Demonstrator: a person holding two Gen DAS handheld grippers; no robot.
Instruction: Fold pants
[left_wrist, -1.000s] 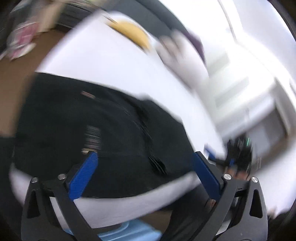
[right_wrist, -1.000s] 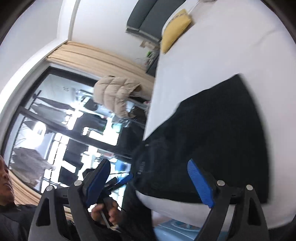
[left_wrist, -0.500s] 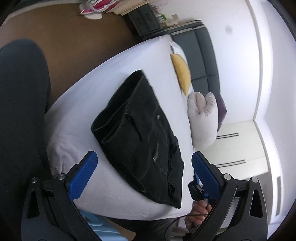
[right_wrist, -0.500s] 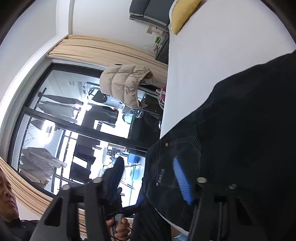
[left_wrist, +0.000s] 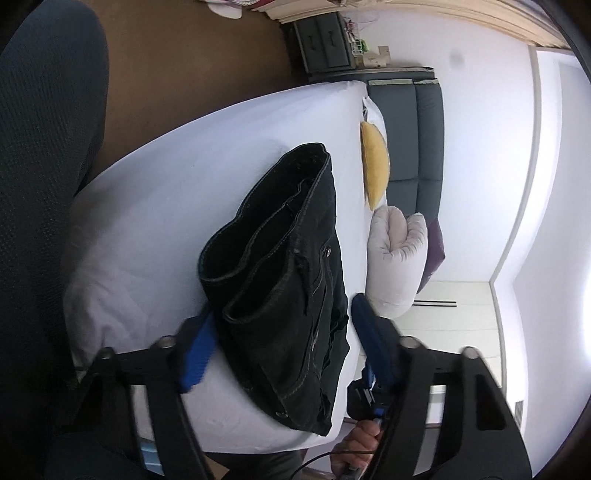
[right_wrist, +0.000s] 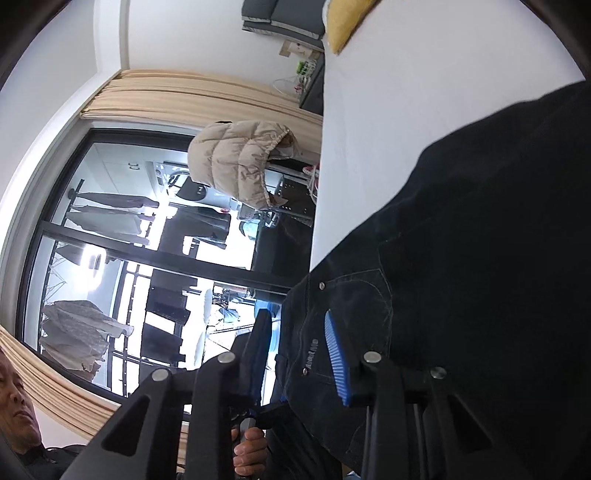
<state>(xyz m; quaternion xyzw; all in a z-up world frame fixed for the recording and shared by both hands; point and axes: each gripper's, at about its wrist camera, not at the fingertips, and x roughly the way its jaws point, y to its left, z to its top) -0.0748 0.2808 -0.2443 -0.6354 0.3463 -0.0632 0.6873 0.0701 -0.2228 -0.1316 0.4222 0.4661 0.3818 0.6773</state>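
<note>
Both grippers, left gripper (left_wrist: 280, 339) and right gripper (right_wrist: 299, 354), are closing, seemingly around black pants (left_wrist: 291, 280).

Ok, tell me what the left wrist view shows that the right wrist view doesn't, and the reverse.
Only the left wrist view: the whole folded black pants lying on the white bed, a rolled grey pillow, and the left gripper, jaws closing around the pants' near edge.

Only the right wrist view: a beige puffer jacket, a big window with hanging clothes, and the right gripper, jaws closing on the waistband corner.

Both: the pants, bed, yellow cushion and dark headboard.
</note>
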